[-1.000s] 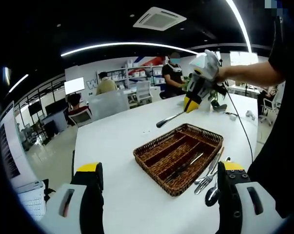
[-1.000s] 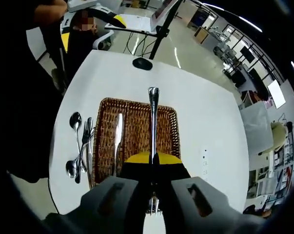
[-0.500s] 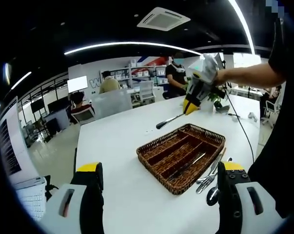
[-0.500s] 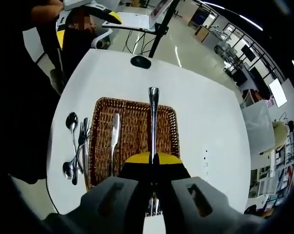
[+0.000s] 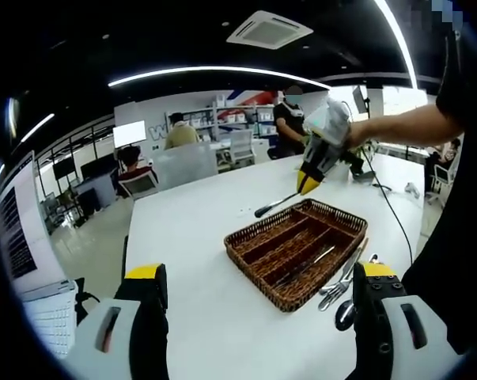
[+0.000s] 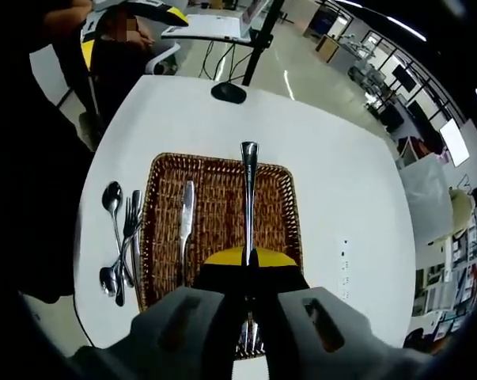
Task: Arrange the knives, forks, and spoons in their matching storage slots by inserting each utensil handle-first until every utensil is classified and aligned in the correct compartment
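The right gripper (image 6: 248,265) is clamped on a fork (image 6: 248,198), its yellow-tipped jaws pressed together around the tine end while the handle sticks straight out ahead. In the right gripper view the fork hangs above the wicker tray (image 6: 287,212), handle over the tray's far half, lined up with the slots. In the left gripper view the same gripper (image 5: 308,184) hovers over the far end of the tray (image 5: 258,260), held by a person's arm, with the fork (image 5: 275,206) angled down toward the table.

One knife (image 6: 186,226) lies in a slot of the tray, toward its left side in the right gripper view. Outside the tray, just beside its left edge, a loose cluster of spoons (image 6: 111,237) and forks (image 6: 133,229) lies overlapping on the white table (image 6: 341,182).

The left gripper (image 5: 258,289) has its jaws spread wide with nothing between them, above the table's near edge, well apart from the tray. Beyond the table's far end sits a black stand base (image 6: 228,93); people and desks show in the office behind.
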A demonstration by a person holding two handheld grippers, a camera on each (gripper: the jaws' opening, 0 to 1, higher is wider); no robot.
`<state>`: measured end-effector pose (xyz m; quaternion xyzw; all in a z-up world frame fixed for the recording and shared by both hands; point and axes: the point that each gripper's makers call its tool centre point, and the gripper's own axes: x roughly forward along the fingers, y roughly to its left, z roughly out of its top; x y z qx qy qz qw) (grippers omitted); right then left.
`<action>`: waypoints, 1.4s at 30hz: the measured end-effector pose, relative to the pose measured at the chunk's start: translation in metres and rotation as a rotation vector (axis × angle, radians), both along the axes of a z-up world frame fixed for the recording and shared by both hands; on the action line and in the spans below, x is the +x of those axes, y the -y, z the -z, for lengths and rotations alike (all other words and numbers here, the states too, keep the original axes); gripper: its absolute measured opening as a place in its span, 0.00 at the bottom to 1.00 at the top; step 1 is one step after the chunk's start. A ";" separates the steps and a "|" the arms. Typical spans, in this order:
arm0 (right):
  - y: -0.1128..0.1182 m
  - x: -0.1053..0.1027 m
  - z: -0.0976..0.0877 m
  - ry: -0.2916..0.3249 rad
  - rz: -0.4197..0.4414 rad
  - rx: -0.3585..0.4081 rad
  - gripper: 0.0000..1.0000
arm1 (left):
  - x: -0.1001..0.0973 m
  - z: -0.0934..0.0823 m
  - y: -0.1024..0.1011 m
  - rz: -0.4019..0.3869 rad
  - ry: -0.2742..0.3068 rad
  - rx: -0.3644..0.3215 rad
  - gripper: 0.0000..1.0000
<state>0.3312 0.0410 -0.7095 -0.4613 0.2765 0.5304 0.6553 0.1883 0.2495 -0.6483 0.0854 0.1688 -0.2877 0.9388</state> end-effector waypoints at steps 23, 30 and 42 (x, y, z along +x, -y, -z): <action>-0.007 0.002 0.031 0.015 -0.008 0.003 0.00 | -0.010 0.004 -0.011 -0.035 -0.004 0.000 0.99; -0.009 0.004 0.044 0.019 -0.018 0.001 0.00 | -0.011 0.005 -0.014 -0.046 -0.007 0.001 0.99; -0.012 0.009 0.061 0.011 -0.018 0.003 0.00 | -0.012 0.007 -0.015 -0.047 -0.021 0.002 0.99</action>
